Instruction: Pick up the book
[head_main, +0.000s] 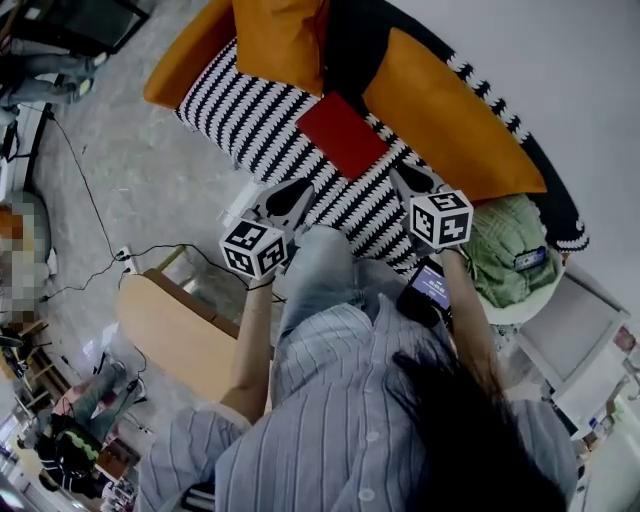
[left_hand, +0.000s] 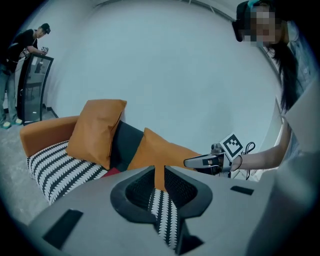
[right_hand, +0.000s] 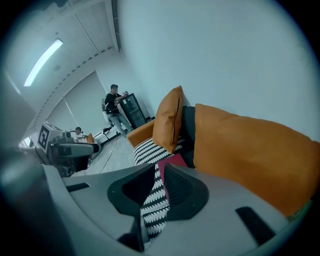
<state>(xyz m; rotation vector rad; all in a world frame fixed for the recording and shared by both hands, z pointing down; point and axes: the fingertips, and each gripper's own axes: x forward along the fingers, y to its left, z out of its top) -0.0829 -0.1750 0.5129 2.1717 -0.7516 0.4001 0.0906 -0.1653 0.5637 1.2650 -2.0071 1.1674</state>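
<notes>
**A:** Head view, entries one and two?
**B:** Left gripper (head_main: 303, 188): a grey two-jaw tool with a marker cube, its jaws drawn together and empty. Right gripper (head_main: 402, 172): same make, jaws closed, nothing in them.

**A:** The task's thing?
**B:** Red rectangular book (head_main: 341, 135). It lies flat on the black-and-white zigzag fabric seat (head_main: 250, 110) of the orange upholstered sofa (head_main: 175, 70). It is near, ahead of both grippers' tips and between them, and neither touches it. Past it lean two orange fabric cushions (head_main: 440, 110).

**A:** Left gripper view?
**B:** The left gripper (left_hand: 160, 169) shows only a slim slit between its jaws. Only cushion and zigzag fabric show through the slit. A sliver of the book (left_hand: 112, 171) shows ahead and to the left of the jaws. The right gripper (left_hand: 189, 162) is off to the right, level with the tips. Far left, a person in dark clothes (left_hand: 20, 50) stands at a dark cabinet.

**A:** Right gripper view?
**B:** The right gripper (right_hand: 159, 167) has its jaws together, gripping nothing. The book (right_hand: 174, 161) lies just ahead of the tips. The left gripper (right_hand: 70, 149) is out to the left, and a large cushion (right_hand: 250, 150) is to the right.
</notes>
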